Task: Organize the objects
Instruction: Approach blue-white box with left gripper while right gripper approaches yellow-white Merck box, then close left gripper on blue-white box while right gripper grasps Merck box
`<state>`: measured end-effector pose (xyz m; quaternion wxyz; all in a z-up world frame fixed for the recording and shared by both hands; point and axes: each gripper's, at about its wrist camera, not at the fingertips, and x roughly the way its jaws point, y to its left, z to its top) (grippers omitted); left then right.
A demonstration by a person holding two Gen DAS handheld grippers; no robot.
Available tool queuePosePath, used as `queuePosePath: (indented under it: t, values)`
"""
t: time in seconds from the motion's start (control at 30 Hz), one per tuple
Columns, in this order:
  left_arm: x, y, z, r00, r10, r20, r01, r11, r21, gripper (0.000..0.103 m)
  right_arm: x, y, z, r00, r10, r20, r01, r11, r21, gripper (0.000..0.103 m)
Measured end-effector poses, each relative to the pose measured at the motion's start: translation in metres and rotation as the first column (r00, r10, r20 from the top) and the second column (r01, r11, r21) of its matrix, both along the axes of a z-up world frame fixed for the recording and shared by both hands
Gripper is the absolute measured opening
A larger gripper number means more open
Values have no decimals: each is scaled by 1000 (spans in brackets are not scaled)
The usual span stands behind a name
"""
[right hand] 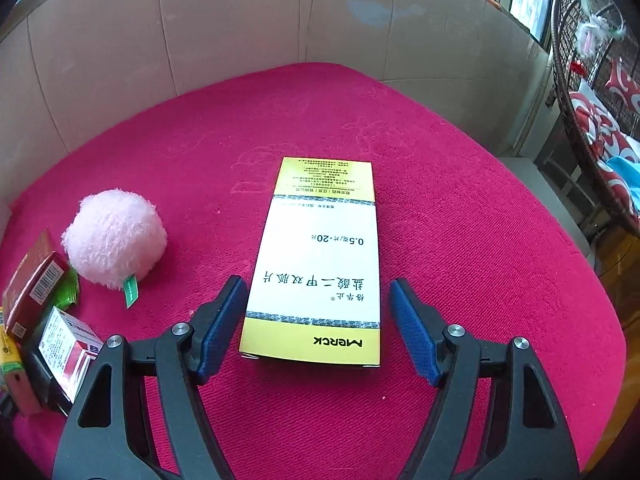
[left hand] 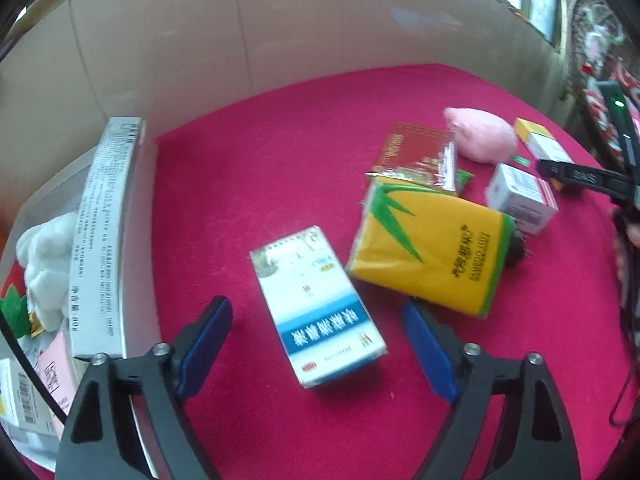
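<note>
A white and blue medicine box (left hand: pixel 320 308) lies flat on the red cloth (left hand: pixel 260 184), between the blue pads of my left gripper (left hand: pixel 318 344). The jaws stand open and neither pad touches the box. In the right wrist view a yellow and white box (right hand: pixel 320 264) lies flat on the cloth. My right gripper (right hand: pixel 318 330) straddles its near end. The left pad (right hand: pixel 224 328) is close to the box edge and a gap shows at the right pad, so the gripper is open. From the left wrist view the right gripper (left hand: pixel 580 178) is at the far right.
A grey bin (left hand: pixel 140 240) at the left holds a long silver box (left hand: pixel 104 240), a white plush (left hand: pixel 44 264) and packets. A yellow tissue pack (left hand: pixel 428 248), a red packet (left hand: pixel 412 152), a pink plush (right hand: pixel 114 238) and a white and red box (left hand: pixel 520 196) lie on the cloth. Cardboard walls stand behind.
</note>
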<state>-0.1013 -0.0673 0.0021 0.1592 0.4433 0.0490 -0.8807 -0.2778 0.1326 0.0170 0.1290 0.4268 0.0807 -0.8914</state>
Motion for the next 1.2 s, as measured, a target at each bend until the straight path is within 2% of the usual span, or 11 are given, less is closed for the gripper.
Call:
queuePosePath:
  t: [0.03,0.1,0.13,0.2,0.23,0.3,0.43,0.57,0.67,0.97,1.2]
  values:
    - [-1,-3,0,1000,14,-5,-14,1000,-11,77,0,1,0,1000,-2,0,2,1000,-3,71]
    - [4,-7,0,999,36,-18,-36,999,-28,58,0,2,-1,1000,-4,-1,4,1000,-8,68]
    - [6,-10,2,999,47,-25,-48,998,-29,54,0,2,-1,1000,-2,-1,2,1000,-11,66]
    - [10,-17,5,996,70,-50,-71,997,-10,39,3,2,0,1000,9,-6,-9,1000,-14,60]
    - [12,-20,7,995,80,-61,-80,997,3,37,4,0,0,1000,19,-8,-19,1000,-12,57]
    - [14,-21,9,993,85,-84,-83,996,31,36,5,-2,0,999,35,-9,-35,999,-9,57]
    - [17,-12,8,991,61,-122,-60,998,10,36,6,-2,-1,999,41,-8,-42,999,-19,57]
    - [31,-10,8,987,13,-159,-9,1000,28,36,7,-1,-1,999,33,-11,-33,999,-33,56]
    - [42,-8,15,976,-17,-216,23,999,23,36,8,3,1,999,21,-26,-23,998,-56,56]
    - [59,-4,30,935,-50,-352,40,999,-37,36,24,4,16,987,12,-161,-24,997,-70,56]
    - [70,-6,36,905,-33,-424,28,999,-17,36,34,13,24,966,-57,-252,29,993,-112,56]
